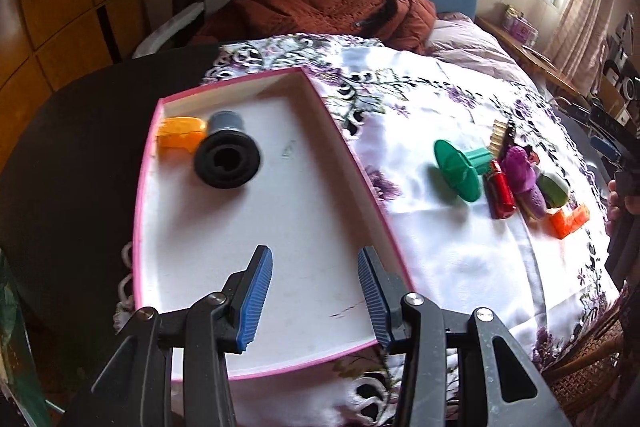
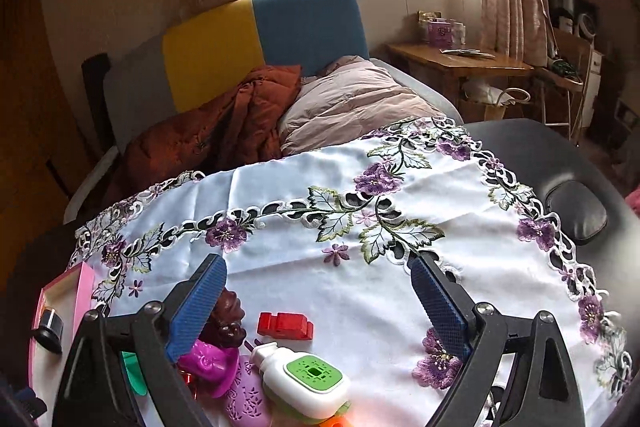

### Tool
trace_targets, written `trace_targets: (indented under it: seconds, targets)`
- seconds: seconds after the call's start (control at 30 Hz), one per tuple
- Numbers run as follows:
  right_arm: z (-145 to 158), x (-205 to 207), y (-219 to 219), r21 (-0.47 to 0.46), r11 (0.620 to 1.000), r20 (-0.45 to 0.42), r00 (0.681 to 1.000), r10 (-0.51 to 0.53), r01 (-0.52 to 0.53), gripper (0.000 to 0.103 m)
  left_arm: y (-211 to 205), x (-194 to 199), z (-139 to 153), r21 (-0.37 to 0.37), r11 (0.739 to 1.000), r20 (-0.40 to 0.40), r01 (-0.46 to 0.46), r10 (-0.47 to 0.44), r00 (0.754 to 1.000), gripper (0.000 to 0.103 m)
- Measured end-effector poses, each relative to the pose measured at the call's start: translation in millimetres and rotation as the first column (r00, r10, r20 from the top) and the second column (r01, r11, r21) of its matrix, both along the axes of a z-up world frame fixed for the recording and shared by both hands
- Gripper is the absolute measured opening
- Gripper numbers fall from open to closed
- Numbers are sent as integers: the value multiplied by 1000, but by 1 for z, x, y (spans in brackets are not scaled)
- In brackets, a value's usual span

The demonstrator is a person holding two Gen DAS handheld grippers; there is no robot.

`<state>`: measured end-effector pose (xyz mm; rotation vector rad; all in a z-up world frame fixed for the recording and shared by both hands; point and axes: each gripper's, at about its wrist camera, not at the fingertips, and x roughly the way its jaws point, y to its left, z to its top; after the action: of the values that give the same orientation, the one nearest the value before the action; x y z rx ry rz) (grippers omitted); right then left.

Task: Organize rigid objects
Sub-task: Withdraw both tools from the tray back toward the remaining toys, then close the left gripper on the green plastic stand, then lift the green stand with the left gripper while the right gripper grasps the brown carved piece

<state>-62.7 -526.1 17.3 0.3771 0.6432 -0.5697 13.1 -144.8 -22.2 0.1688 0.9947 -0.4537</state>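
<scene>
Fingers spread, empty, on both grippers: left gripper (image 1: 316,291) hovering over pink tray (image 1: 352,147); right gripper (image 2: 320,303) lining up white-green device (image 2: 308,379).

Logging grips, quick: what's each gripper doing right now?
Left gripper: open, empty, above the pink tray.
Right gripper: open, jaws opening, nothing between them.

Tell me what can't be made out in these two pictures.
- Green piece, right wrist view: mostly behind the right gripper's frame.
- Orange piece, right wrist view: cut off by the bottom edge.
- Comb, left wrist view: too small and blurred for detail.
- Orange case in the tray, left wrist view: partly behind the black spool.
</scene>
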Motion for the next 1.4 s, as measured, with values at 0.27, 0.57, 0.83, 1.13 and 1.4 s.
trace_targets:
  seconds: [0.27,0.57,0.83,1.13,1.4]
  targets:
    - [-2,-3,-6,38,999,-6,1000,-26,26,95,-42,2,-5,-33,995,-63,95,-97,993,45]
    - [-5,-5,-16,89,995,0,999,-52,52,96,-108,1,-3,29,949,-14,314,-314,949,45]
    - [-3,-12,-26,125,989,25,996,-86,82,96,-176,5,-6,143,840,44,524,-534,844,55]
    - [-7,-19,-41,189,974,46,990,-132,121,97,-222,38,-54,231,791,-44,566,-573,819,44]
    - [-11,-41,-65,283,935,92,964,-248,214,96,-194,40,-57,98,865,-54,492,-489,870,29]
